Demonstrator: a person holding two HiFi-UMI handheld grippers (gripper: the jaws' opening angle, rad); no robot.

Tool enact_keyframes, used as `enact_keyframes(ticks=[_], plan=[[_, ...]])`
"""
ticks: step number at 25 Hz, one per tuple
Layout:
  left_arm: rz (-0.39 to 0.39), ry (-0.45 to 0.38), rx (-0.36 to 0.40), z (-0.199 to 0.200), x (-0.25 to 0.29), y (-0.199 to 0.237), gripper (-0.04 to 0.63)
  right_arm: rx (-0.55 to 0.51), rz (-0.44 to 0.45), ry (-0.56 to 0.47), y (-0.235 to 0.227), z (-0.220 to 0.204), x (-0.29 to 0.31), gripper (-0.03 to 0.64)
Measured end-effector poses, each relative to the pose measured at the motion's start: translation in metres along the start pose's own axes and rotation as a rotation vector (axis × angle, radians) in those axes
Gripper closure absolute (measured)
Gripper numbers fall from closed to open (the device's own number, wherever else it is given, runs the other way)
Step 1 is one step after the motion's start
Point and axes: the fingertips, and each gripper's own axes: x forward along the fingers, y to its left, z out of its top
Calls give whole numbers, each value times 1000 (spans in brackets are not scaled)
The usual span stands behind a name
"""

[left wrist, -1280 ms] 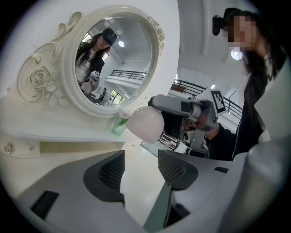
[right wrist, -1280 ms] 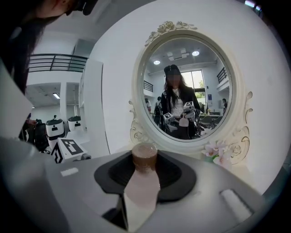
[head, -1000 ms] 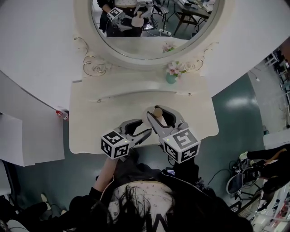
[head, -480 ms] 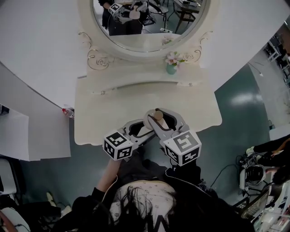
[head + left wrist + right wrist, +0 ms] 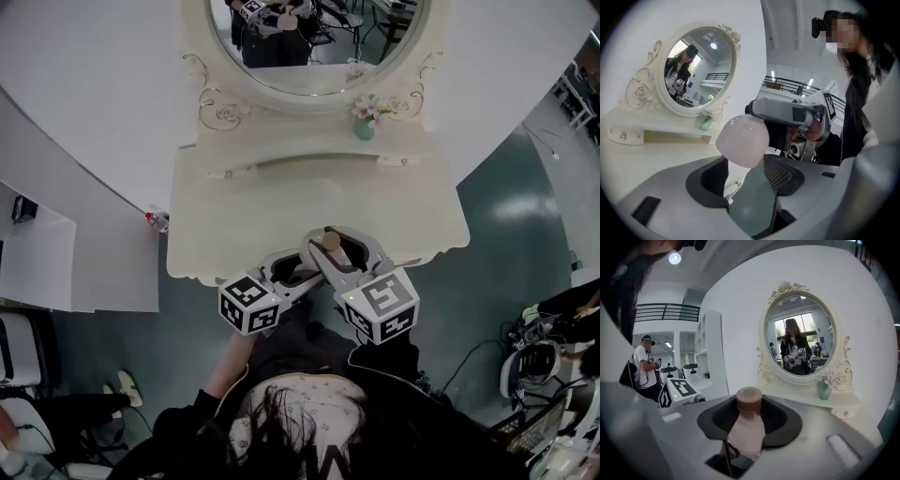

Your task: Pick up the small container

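Observation:
My right gripper (image 5: 330, 241) is shut on a small pink bottle with a brown cap (image 5: 748, 414), which stands upright between its jaws over the front edge of the cream dressing table (image 5: 244, 211). Just to its left, my left gripper (image 5: 302, 275) is shut on a green container with a rounded pale pink cap (image 5: 743, 139). That container's lower body is hidden in the jaws. The two grippers are close together, and the left one's marker cube (image 5: 677, 390) shows in the right gripper view.
An oval mirror (image 5: 309, 37) in an ornate frame stands at the back of the table above a raised shelf. A small green vase of flowers (image 5: 365, 125) sits at the shelf's right. A red-capped item (image 5: 155, 221) lies off the table's left side.
The head view has shifted, so the table and mirror sit further right and lower in the picture. Both grippers keep the same hold on their containers at the front edge.

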Motion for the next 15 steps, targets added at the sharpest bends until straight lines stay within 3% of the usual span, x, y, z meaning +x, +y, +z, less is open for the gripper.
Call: enact_keyframes(ticks=[15], plan=[[48,43,-7,-35,-14,-35,377,7,37,-16,30,-26,-34,473]])
